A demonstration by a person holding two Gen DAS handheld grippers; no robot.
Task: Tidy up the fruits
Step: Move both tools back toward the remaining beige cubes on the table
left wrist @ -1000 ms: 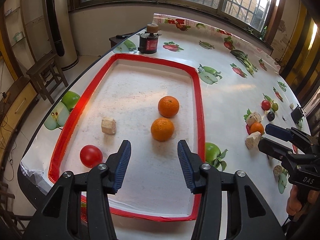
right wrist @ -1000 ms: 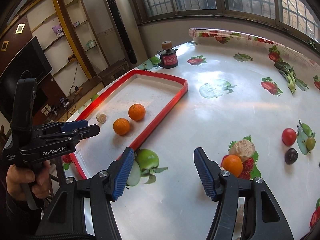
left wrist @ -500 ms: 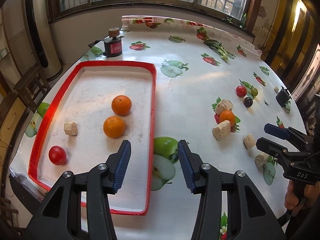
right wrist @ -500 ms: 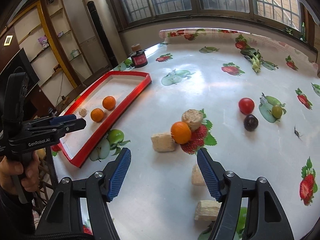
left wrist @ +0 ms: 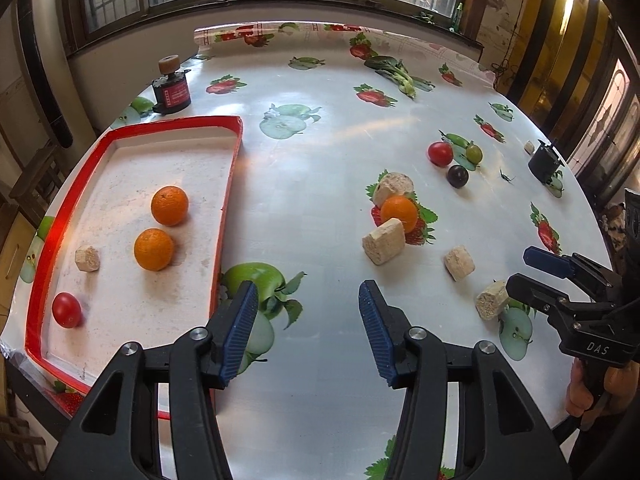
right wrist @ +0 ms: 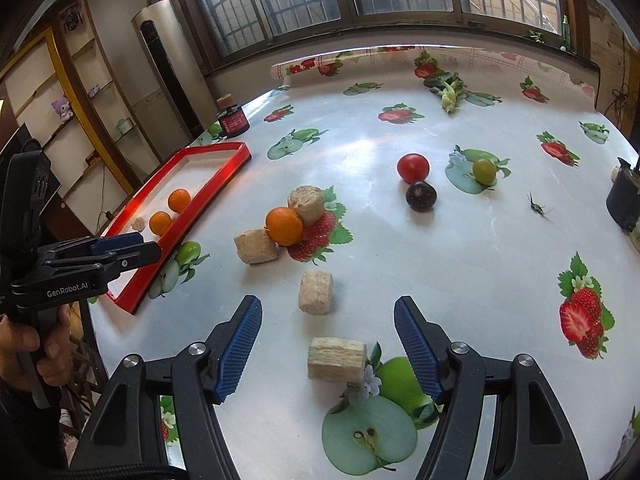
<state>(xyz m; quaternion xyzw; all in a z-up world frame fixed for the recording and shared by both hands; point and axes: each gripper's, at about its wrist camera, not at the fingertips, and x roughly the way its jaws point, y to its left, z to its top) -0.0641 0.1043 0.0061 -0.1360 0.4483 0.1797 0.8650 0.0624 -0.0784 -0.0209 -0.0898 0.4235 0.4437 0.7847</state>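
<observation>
Both grippers have swung rightward off the red tray since a second ago. Left wrist view: the left gripper, fingers spread and empty, hovers over the bench beside the red tray, which holds two oranges, one tomato and one beige block. Right wrist view: the right gripper, fingers likewise spread and empty, frames a block, and beyond lie three further blocks, a third orange, a tomato, a dark plum and a green fruit; the tray's tomato is hidden here.
</observation>
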